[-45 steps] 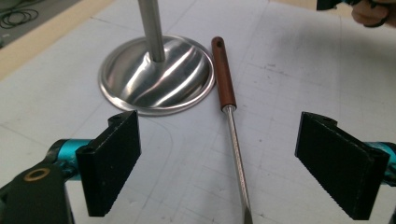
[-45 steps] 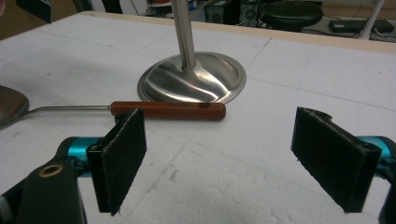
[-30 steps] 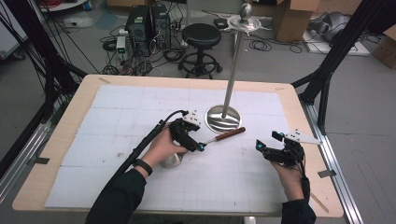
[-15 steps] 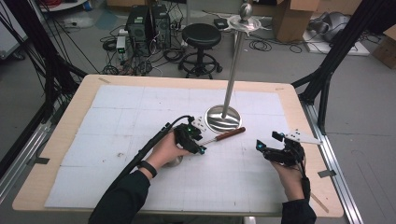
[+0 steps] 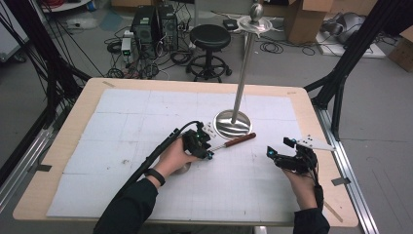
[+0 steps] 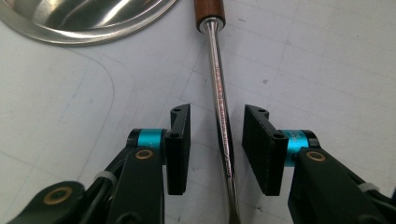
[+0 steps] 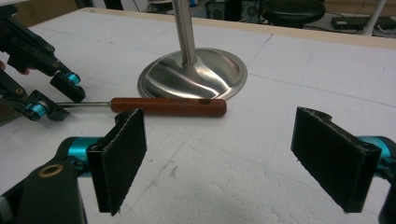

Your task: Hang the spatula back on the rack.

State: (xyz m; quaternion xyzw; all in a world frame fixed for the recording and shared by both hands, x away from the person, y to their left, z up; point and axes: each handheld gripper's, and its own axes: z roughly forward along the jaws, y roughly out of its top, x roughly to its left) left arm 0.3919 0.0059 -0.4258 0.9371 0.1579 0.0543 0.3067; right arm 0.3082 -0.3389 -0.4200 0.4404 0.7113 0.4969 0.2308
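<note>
The right hand-held gripper (image 5: 277, 155) is sitting nearest the person's side of the counter (image 5: 58, 165), over on the right, and it is hanging released: in the right gripper view its two black jaws are standing wide apart with nothing but white counter covering between them. It is holding well apart from the tool.

A little farther in, near the middle of the counter, the left hand-held gripper (image 5: 208, 150) is straddling the metal shaft (image 6: 219, 93) of a wooden-handled tool (image 5: 233, 142). In the left gripper view its jaws are standing open on either side of the shaft, with a gap showing on each side, so it is not yet gripping; the pads (image 6: 180, 140) are lying level with the shaft, which is running straight up between them to the brown handle (image 6: 210, 10). Whether the jaws are resting on the counter cannot be told.

The tool is lying flat on the white gridded covering, its handle pointing away toward the right and ending just beside the round steel base (image 5: 234, 125) of an upright metal stand (image 5: 246, 63).

Beyond the counter's far edge, a black stool (image 5: 210, 36) and computer cases (image 5: 155, 24) are standing on the floor.
</note>
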